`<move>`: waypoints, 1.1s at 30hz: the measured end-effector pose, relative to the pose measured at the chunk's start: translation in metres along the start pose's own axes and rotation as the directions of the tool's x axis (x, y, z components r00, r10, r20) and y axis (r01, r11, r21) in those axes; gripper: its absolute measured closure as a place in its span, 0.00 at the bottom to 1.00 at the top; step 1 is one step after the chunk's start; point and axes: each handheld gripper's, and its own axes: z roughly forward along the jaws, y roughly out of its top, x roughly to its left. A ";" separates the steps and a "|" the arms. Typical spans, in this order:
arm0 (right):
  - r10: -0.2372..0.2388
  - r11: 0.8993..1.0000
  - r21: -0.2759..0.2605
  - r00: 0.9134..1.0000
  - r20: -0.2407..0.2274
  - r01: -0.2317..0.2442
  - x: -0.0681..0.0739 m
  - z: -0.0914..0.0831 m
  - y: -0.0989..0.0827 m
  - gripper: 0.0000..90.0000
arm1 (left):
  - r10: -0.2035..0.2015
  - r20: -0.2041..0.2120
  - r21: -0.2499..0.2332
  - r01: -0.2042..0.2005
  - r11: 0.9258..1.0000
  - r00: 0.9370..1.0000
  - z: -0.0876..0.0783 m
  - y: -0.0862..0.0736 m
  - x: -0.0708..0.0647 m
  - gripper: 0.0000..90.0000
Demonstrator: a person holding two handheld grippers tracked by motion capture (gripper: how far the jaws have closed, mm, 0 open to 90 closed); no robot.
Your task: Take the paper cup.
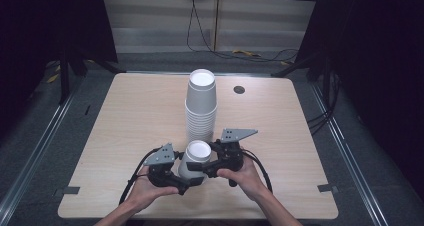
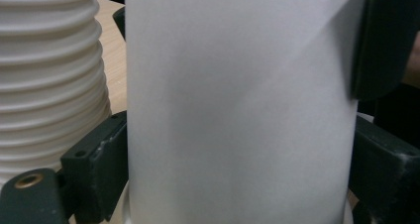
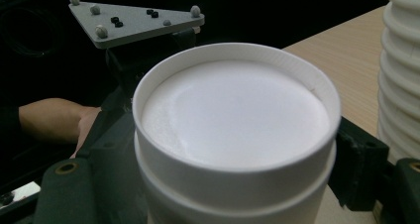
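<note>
Near the table's (image 1: 125,111) front edge, just before the tall stack of cups (image 1: 201,108), the left gripper (image 1: 170,173) and right gripper (image 1: 220,161) each clamp the upside-down cup (image 1: 195,158) from opposite sides, seemingly steadying two nested cups to separate them.

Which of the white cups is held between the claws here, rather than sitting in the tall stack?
The small nested cup piece nearest the person: both claws, left and right, close on it. The tall stack stands behind it, unheld.
</note>
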 end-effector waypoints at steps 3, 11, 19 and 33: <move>0.003 1.000 -0.001 1.000 -0.003 -0.003 0.001 -0.001 0.001 0.24 | 0.005 -0.005 0.001 -0.005 1.000 1.000 -0.002 0.001 0.000 0.12; 0.029 0.999 0.026 0.999 -0.019 -0.029 -0.001 -0.001 -0.001 0.23 | 0.024 0.003 0.049 -0.024 0.999 1.000 -0.003 0.003 -0.001 0.16; 0.001 0.998 0.059 1.000 -0.005 -0.001 0.003 0.000 0.001 0.20 | 0.030 -0.005 0.099 -0.030 0.995 1.000 -0.009 0.000 0.001 0.17; -0.015 0.998 0.064 0.999 0.034 0.013 -0.001 -0.012 0.005 0.16 | -0.020 -0.022 0.167 0.023 0.986 1.000 -0.012 0.001 0.005 0.17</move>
